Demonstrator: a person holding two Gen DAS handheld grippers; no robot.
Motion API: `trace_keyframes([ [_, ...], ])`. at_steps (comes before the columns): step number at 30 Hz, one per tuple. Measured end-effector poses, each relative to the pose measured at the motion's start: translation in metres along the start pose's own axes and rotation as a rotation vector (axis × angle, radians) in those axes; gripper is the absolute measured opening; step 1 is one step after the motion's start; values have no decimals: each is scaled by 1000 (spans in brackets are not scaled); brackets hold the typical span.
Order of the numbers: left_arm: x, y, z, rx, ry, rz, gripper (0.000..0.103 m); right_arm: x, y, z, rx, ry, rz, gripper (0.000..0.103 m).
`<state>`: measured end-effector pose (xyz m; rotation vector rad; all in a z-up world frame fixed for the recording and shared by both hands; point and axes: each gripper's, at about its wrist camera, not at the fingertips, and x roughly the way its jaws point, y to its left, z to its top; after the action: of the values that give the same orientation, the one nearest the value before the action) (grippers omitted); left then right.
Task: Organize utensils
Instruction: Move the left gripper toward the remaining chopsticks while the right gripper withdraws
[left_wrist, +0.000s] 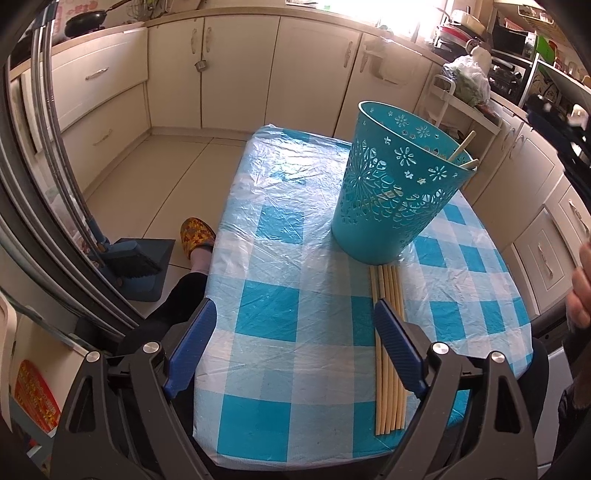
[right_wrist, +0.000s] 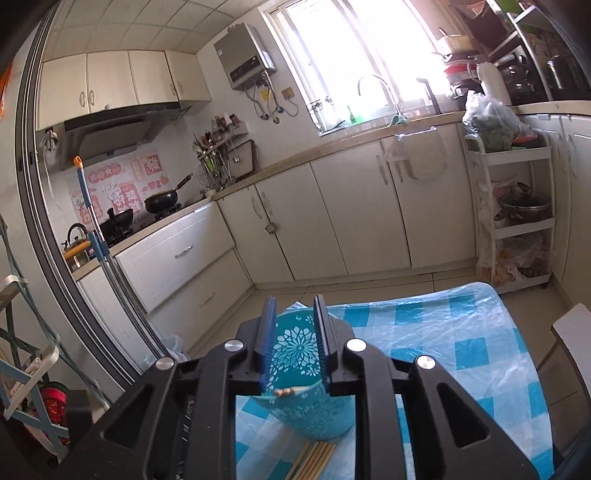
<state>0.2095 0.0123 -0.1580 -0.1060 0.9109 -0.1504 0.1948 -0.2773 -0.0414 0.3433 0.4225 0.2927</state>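
Note:
A teal perforated basket (left_wrist: 391, 192) stands upright on the blue-checked table (left_wrist: 288, 221). Two pale chopsticks (left_wrist: 460, 147) lean inside it against the far rim. Several more chopsticks (left_wrist: 388, 406) lie side by side on the cloth just in front of the basket. My left gripper (left_wrist: 295, 306) hovers open above the cloth, its right finger over those loose chopsticks. My right gripper (right_wrist: 295, 299) is over the basket (right_wrist: 306, 417), its jaws a little apart and holding nothing. Chopstick ends (right_wrist: 286, 392) show at the basket rim below them. The loose chopsticks (right_wrist: 314, 458) lie at the bottom.
A person's slippered foot (left_wrist: 197, 236) and a dustpan with brush (left_wrist: 140, 266) are on the floor left of the table. A hand (left_wrist: 581, 288) shows at the right edge. A white shelf trolley (right_wrist: 513, 221) and a white seat (right_wrist: 572, 332) stand to the right.

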Motion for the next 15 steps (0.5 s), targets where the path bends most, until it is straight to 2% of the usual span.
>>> trace_keyframes([
  [3,-1,0,-1,-2,-1,-2,85,3,-2,-28,21,91,-38,23],
  [9,-3,-4,-5,11,3,-4,85,57,-6,-122,33,426,-91,22],
  [12,-3,-4,-7,14,6,-1,86,79,-7,-143,30,494,-114,21],
  [15,-2,-1,-9,7,11,3,86,95,-7,-149,6,518,-151,20],
])
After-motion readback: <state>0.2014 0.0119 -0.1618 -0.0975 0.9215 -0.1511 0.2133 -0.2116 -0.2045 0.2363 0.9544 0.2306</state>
